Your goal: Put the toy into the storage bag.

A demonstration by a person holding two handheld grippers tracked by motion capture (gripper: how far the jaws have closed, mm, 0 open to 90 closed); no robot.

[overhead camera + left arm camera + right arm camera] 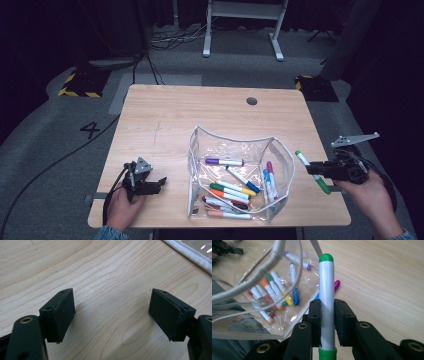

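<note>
My right gripper [314, 167] has its jaws narrowed onto a green marker [312, 171] — the pads press its white barrel on both sides, and in the right gripper view the marker [326, 302] stands straight up between them, green cap at twelve o'clock, green end at six. From the high view the marker lies tilted, one tip toward eleven o'clock and the other toward five, held above the table's [165, 120] right edge, just at three o'clock of the clear pouch [235, 175]. That pouch sits open near the table's middle with many markers [232, 192] lying inside it in mixed colours. My left gripper [159, 182] rests at about nine o'clock of the pouch, well apart from it — its jaws stand wide in the left gripper view, bare wood between the pads [63, 315], nothing held.
</note>
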